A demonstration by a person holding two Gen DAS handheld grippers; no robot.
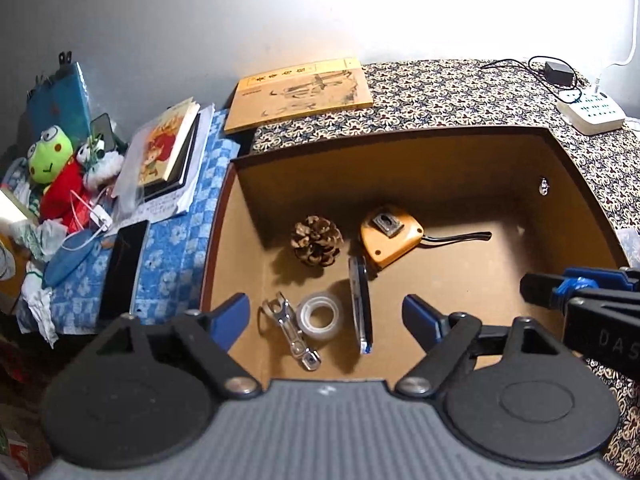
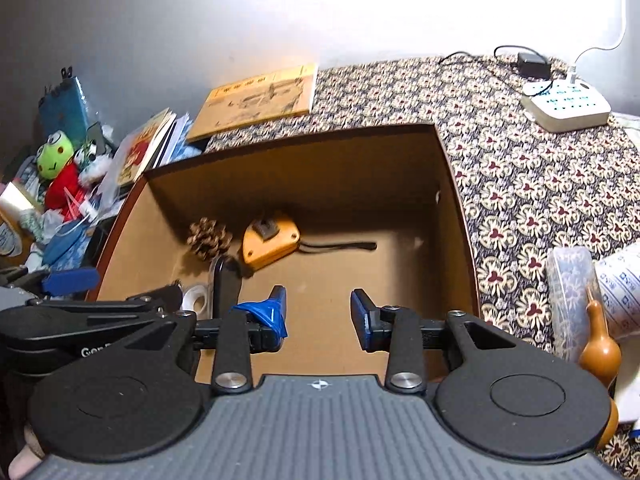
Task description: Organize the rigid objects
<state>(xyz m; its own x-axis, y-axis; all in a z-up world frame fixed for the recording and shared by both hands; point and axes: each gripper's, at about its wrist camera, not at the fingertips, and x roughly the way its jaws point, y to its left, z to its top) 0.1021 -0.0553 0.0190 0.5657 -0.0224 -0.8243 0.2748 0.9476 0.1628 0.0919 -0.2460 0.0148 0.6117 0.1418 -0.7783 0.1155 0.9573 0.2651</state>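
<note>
An open cardboard box (image 1: 400, 152) (image 2: 304, 148) holds a pine cone (image 1: 317, 240) (image 2: 209, 238), a yellow tape measure (image 1: 390, 240) (image 2: 270, 242), a clear tape roll (image 1: 320, 314) (image 2: 196, 298), a metal clip tool (image 1: 290, 330) and a thin round disc standing on edge (image 1: 360, 304) (image 2: 226, 284). My left gripper (image 1: 326, 322) hovers open over the box's near left part, nothing between its fingers. My right gripper (image 2: 318, 314) is open above the box's near middle, also empty. In the left wrist view the right gripper's tip (image 1: 560, 288) shows at the right.
The box sits on a patterned cloth (image 2: 540, 184). A yellow book (image 1: 300, 94) lies behind it, a power strip (image 1: 592, 110) at the far right. Books, plush toys (image 1: 52, 172) and a phone (image 1: 122, 268) crowd the left. A plastic container (image 2: 570, 300) and a wooden gourd (image 2: 598, 348) stand to the right.
</note>
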